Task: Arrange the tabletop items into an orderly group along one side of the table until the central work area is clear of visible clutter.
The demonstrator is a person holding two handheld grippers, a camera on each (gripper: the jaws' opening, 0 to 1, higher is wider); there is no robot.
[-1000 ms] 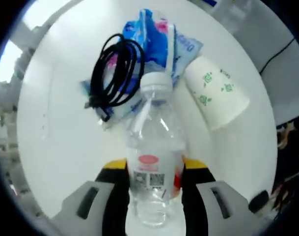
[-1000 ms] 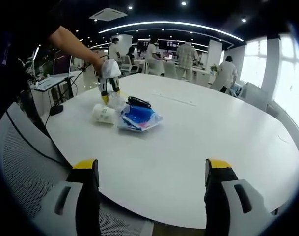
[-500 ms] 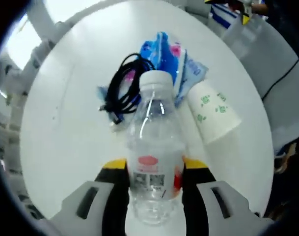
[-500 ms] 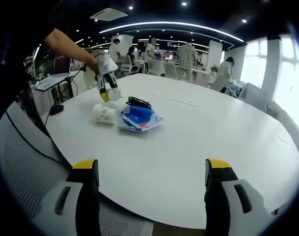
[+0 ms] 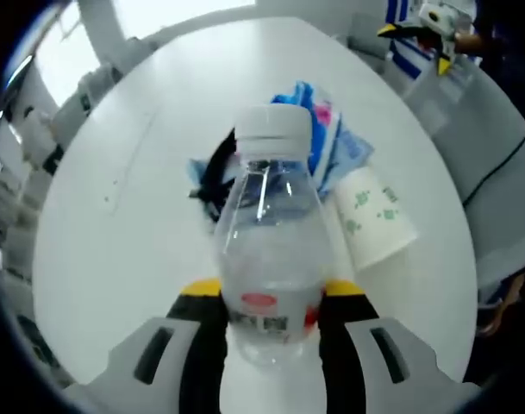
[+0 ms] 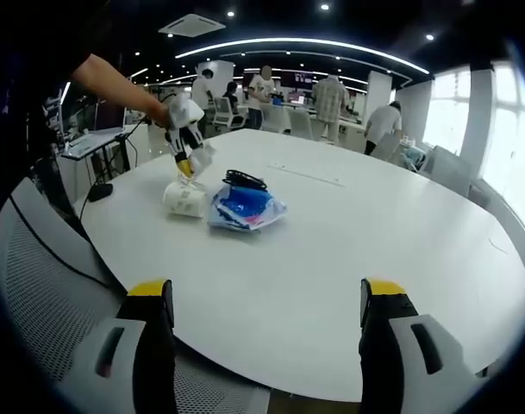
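Note:
In the left gripper view my left gripper [image 5: 271, 315] is shut on a clear plastic water bottle [image 5: 269, 250] with a white cap, held up above the white table [image 5: 115, 250]. Below it lie a coiled black cable [image 5: 212, 177], a blue plastic packet [image 5: 327, 142] and a white paper cup [image 5: 372, 216] on its side. In the right gripper view my right gripper [image 6: 260, 332] stands open over the table's near edge, grasping nothing. Far off at the left the left gripper [image 6: 186, 142] holds the bottle [image 6: 200, 157] above the cup [image 6: 184, 199], next to the packet [image 6: 242, 208] and the cable [image 6: 244, 180].
A mesh chair back [image 6: 46, 285] stands at the near left of the table [image 6: 348, 250]. Several people and desks fill the room behind. The other gripper [image 5: 434, 26] shows at the top right of the left gripper view.
The left gripper has lifted the bottle higher off the table and tilted it; the items below look smaller and the bottle now covers part of the cable. The right gripper has stayed put.

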